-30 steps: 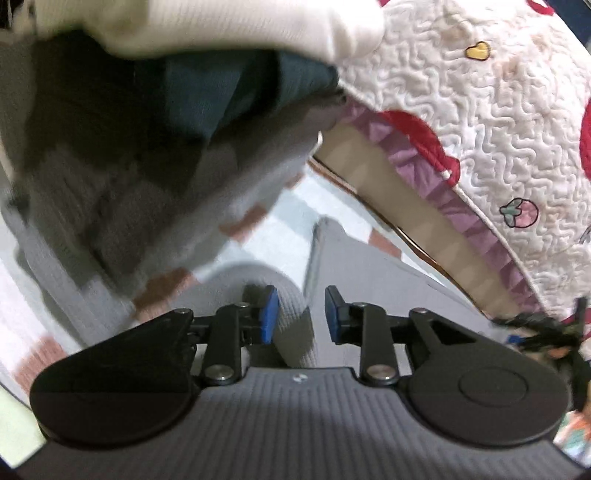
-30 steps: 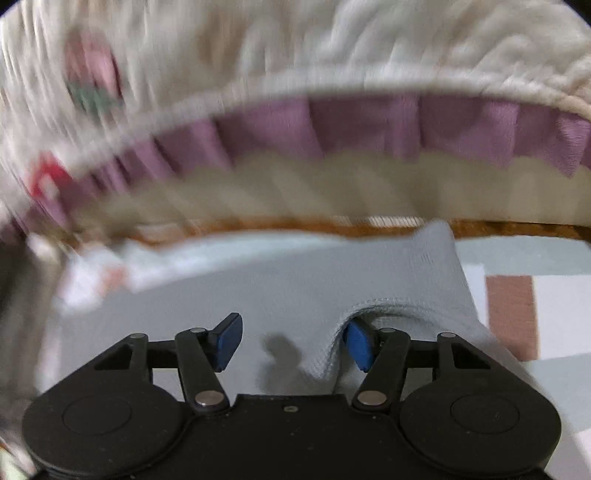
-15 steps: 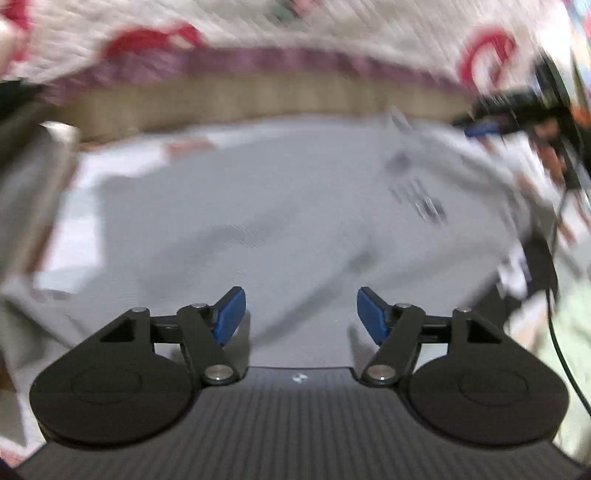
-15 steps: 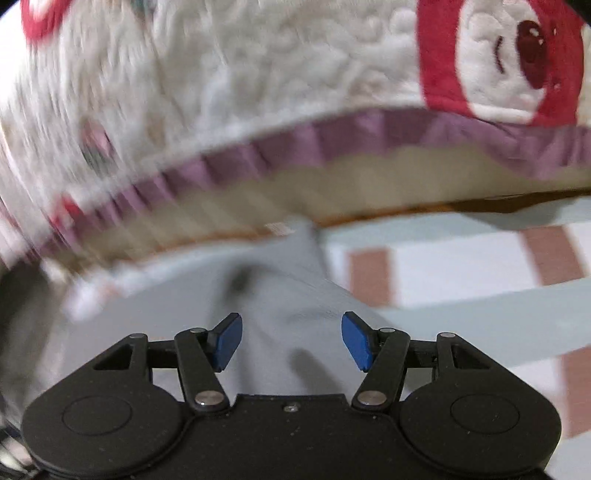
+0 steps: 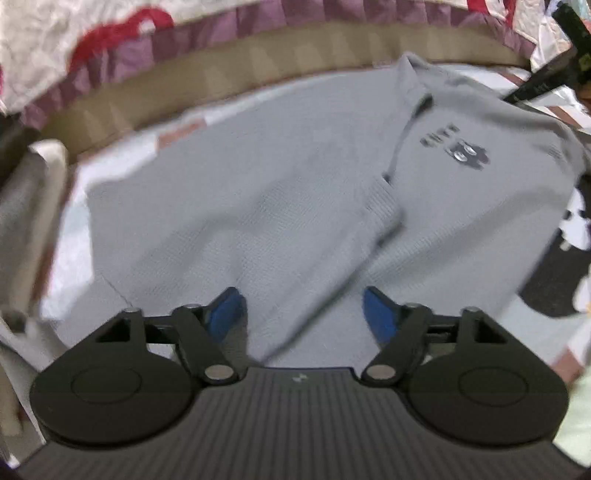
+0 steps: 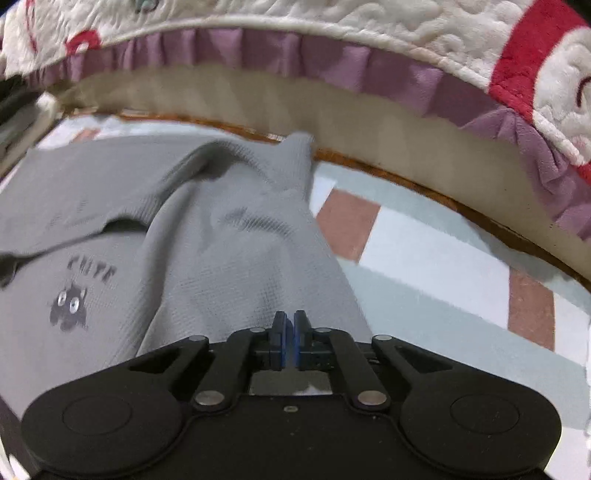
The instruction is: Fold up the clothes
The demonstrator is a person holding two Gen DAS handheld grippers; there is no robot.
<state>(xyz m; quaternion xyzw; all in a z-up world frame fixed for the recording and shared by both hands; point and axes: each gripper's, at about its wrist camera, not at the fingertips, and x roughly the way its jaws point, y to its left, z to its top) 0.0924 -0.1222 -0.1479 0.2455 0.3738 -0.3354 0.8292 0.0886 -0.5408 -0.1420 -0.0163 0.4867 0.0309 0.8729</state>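
Note:
A grey waffle-knit top [image 5: 295, 184] with a small dark print [image 5: 465, 151] lies spread on a checked mat, one sleeve cuff [image 5: 384, 206] folded across its body. My left gripper [image 5: 301, 314] hovers low over the near part of the top. Its jaws are opening, and grey cloth lies under the gap without the pads pressing on it. In the right wrist view the same top [image 6: 221, 240] shows its print [image 6: 74, 302] at the left. My right gripper [image 6: 290, 328] is shut on the top's right edge, and the fabric rises in a ridge to the fingertips.
A bed runs along the far side: white quilt with red shapes [image 6: 406, 22], purple frill [image 6: 332, 62], beige base [image 6: 295, 99]. The checked mat [image 6: 443, 258] lies bare right of the top. A black-and-white item [image 5: 554, 266] and a black rod [image 5: 546, 70] sit at the left view's right edge.
My left gripper swung away from a pile of dark clothes to over the grey top, and its jaws widened. My right gripper's jaws closed at the top's edge.

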